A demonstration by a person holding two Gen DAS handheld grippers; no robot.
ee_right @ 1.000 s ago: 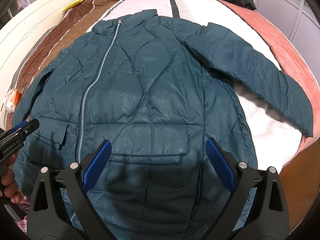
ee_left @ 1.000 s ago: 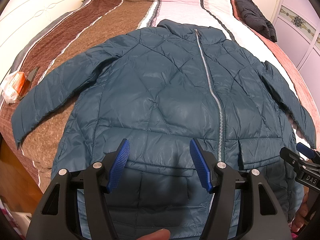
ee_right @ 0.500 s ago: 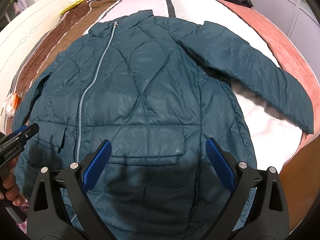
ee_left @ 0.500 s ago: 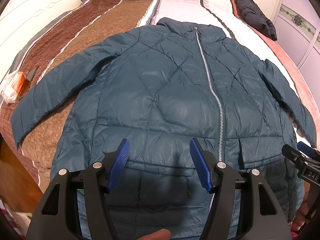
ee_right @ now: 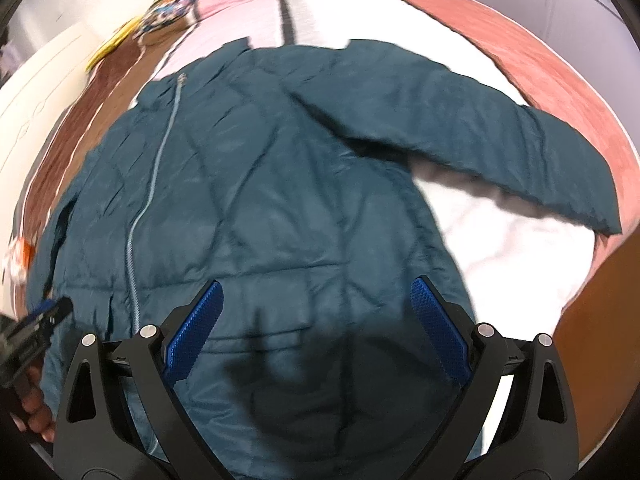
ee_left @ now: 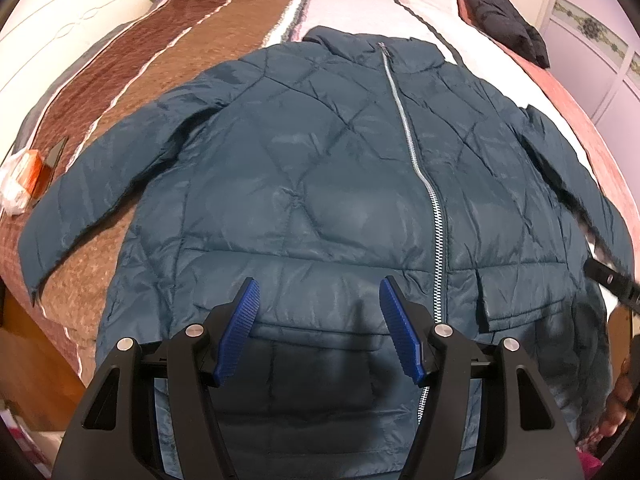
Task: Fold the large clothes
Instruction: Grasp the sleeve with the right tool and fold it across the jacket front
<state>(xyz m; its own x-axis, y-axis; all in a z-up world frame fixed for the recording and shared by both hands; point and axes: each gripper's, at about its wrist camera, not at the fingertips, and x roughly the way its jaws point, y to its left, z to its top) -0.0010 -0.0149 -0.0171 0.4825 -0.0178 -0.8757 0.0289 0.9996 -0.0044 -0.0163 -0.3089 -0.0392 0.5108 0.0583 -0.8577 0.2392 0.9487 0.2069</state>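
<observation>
Rightward the right gripper (ee_right: pixel 316 332) has swung, jaws wide and empty, blurring its view; the jacket's right sleeve (ee_right: pixel 500 152) now sits nearer centre, probably the first fold's target. Open and empty too, the left gripper (ee_left: pixel 318 328) hovers over the teal jacket (ee_left: pixel 320 184), flat on the bed (ee_left: pixel 160 64), both angled steeply down.

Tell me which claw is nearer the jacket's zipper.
Left. The left claw hangs open just beside the zipper; the right claw hangs open further off, over the pocket side of the jacket.
</observation>
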